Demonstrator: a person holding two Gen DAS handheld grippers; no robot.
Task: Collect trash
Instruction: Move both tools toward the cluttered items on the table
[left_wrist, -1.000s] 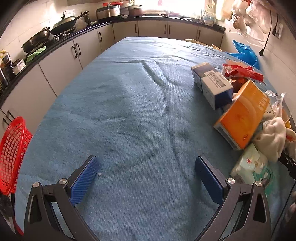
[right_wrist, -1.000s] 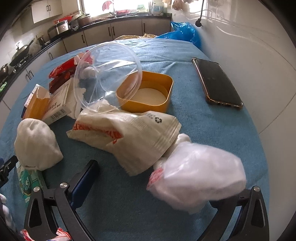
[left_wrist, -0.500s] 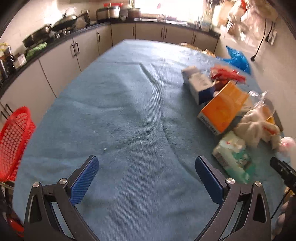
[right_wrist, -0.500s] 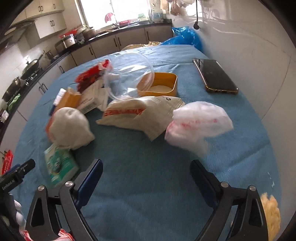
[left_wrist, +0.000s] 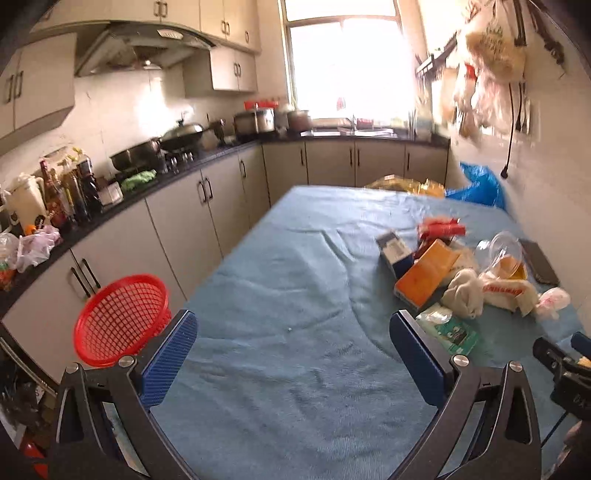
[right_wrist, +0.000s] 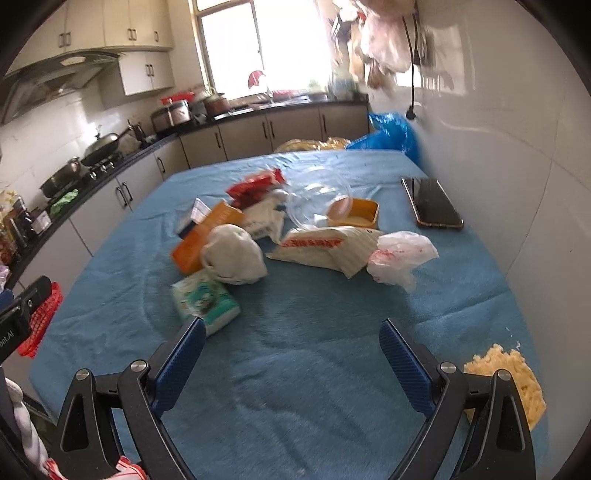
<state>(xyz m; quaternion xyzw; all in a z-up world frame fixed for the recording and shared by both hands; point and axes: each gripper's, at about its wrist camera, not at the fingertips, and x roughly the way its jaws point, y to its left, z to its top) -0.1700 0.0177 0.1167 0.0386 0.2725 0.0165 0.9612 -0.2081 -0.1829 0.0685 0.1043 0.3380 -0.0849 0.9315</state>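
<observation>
A heap of trash lies on the blue table (right_wrist: 295, 369): a crumpled white plastic bag (right_wrist: 400, 256), a white and red paper bag (right_wrist: 325, 245), a white wad (right_wrist: 232, 254), a green tissue pack (right_wrist: 205, 301), an orange box (right_wrist: 207, 230), a red wrapper (right_wrist: 256, 184), a clear lid (right_wrist: 317, 203) and a yellow container (right_wrist: 356, 214). My right gripper (right_wrist: 291, 354) is open and empty, well short of the heap. My left gripper (left_wrist: 295, 354) is open and empty over bare cloth; the heap (left_wrist: 461, 280) lies to its right. A red basket (left_wrist: 120, 317) stands off the table's left edge.
A phone (right_wrist: 430, 203) lies near the right wall. A yellow crumbly pile (right_wrist: 509, 376) sits at the table's near right. A blue bag (right_wrist: 391, 134) is at the far corner. Kitchen counters with pots (left_wrist: 177, 144) run along the left and back.
Both grippers have pulled back and tilted up, so the heap looks farther away. The white plastic bag, close between the right fingers a second ago, now lies on the table beside the paper bag.
</observation>
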